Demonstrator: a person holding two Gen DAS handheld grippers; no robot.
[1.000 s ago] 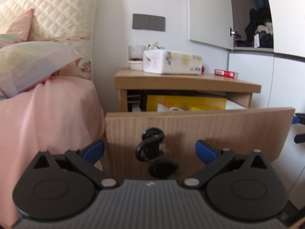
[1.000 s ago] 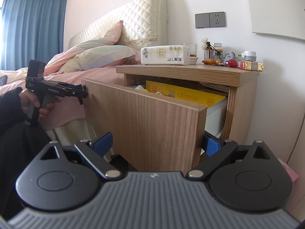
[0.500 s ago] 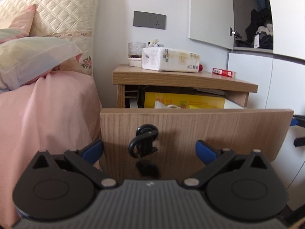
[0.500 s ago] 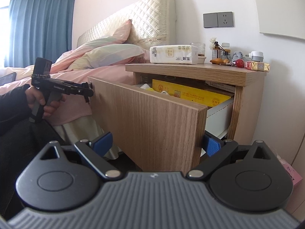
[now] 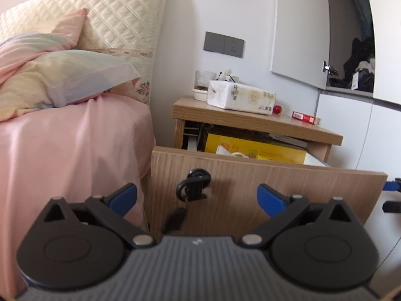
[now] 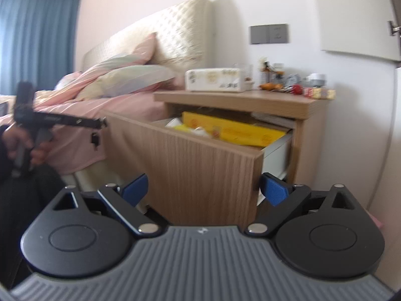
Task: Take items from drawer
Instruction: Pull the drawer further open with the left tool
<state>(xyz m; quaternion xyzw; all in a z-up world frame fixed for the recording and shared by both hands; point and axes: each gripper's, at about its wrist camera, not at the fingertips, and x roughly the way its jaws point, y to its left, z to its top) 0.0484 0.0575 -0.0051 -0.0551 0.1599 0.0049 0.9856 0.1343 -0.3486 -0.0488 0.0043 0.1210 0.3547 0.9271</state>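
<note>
Two claws face a pulled-out drawer (image 5: pixel 265 188) of a bedside stand (image 5: pixel 250 123). The left claw (image 5: pixel 196 199) is spread wide, its blue fingertips (image 5: pixel 124 197) apart and pinching nothing. Straight ahead of it, between the tips, a black key bunch (image 5: pixel 193 186) hangs from the lock on the wooden drawer front. Beyond the front panel, a yellow box (image 5: pixel 253 149) lies in the drawer with some pale items (image 5: pixel 231 151) against its near side; what they are cannot be told from here. To the left of that claw, a bed (image 5: pixel 72 145) with a pink sheet and pillows stands just beside the drawer.

The right claw (image 6: pixel 204 190) is likewise spread and empty. It looks at the drawer's right corner, with the right fingertip (image 6: pixel 273 190) just past the panel's edge and the left one in front of the panel. Above and beyond it the yellow box (image 6: pixel 233 129) shows in the drawer. On the stand's top, further off, sits a white tissue pack (image 6: pixel 215 80), with small bottles and a red ball (image 6: pixel 297 89) to its right. Far to the left of this claw, a hand (image 6: pixel 25 143) holds the other claw's tool level toward the drawer front, though that part is blurred.
</note>
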